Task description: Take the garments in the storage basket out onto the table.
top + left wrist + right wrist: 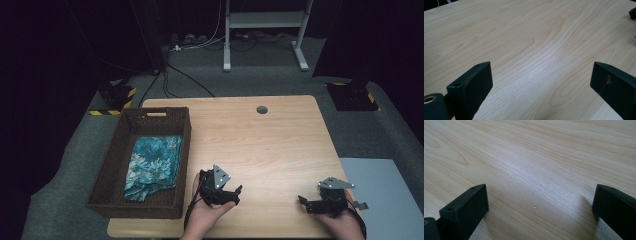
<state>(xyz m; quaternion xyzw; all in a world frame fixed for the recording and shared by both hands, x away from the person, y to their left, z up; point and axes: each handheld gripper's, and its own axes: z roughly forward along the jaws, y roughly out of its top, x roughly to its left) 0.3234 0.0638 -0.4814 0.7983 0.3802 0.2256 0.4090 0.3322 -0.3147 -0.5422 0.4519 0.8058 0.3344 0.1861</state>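
Dark room, black on both sides, grey carpet underfoot; a white metal stand stood at the far end with cables running across the floor toward it. Yellow-and-black hazard tape marked the floor off the far left corner of the table, and more showed off the far right corner.

Pale wood-grain table, rounded corners, with a small round grommet near its far edge.

Left gripper lay in the person's left hand at the near edge of the table, just right of the basket, its jaws pointing right. In the left gripper view the two black jaws stood wide apart with only bare wood between them, holding nothing. Right gripper sat in the right hand near the near right corner, jaws pointing left toward the other gripper, well apart from it. Its jaws were likewise spread wide over bare tabletop, nothing between them; a tiny nick showed in the wood there. Each gripper carried a grey three-cornered plate on top.

Dark brown woven basket occupied the left side of the table, long side running away from the person. Inside it lay a folded teal cloth with a floral print, loosely crumpled at its near end.
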